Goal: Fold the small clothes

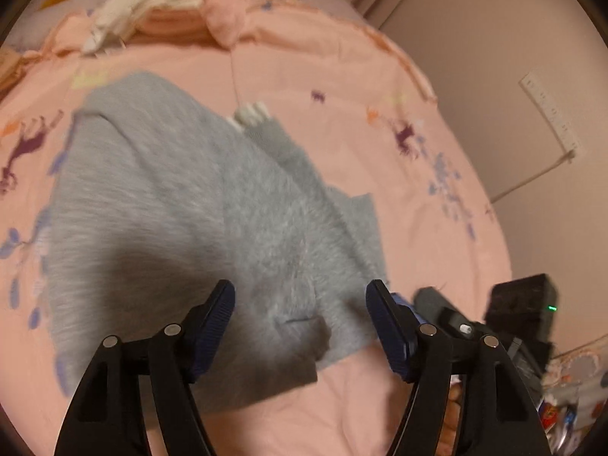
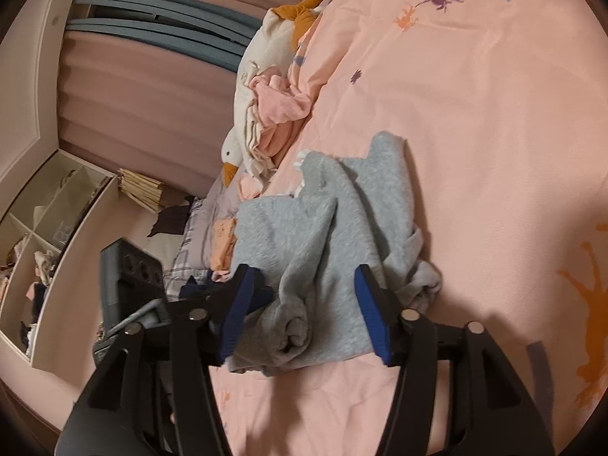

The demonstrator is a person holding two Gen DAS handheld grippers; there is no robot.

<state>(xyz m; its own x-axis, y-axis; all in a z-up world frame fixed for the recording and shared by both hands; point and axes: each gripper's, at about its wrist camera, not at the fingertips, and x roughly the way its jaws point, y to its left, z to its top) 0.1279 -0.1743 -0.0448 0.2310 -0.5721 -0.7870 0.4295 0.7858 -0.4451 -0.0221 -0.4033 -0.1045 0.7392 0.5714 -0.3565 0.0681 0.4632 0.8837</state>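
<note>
A small grey fleece garment (image 1: 182, 205) lies on the pink bedsheet (image 1: 342, 76), partly folded, with one sleeve laid across it. My left gripper (image 1: 300, 304) is open just above its near edge and holds nothing. In the right wrist view the same grey garment (image 2: 323, 235) lies bunched with a rolled cuff toward me. My right gripper (image 2: 304, 300) is open with its blue pads on either side of the near part of the cloth, not closed on it. The other gripper's black body (image 1: 520, 311) shows at the left wrist view's right edge.
A white goose plush (image 2: 258, 87) and a pile of pink and cream clothes (image 1: 178, 3) lie at the head of the bed. A white shelf unit (image 2: 45, 235) with clutter stands beside the bed. A wall and cable (image 1: 532, 178) border the far side.
</note>
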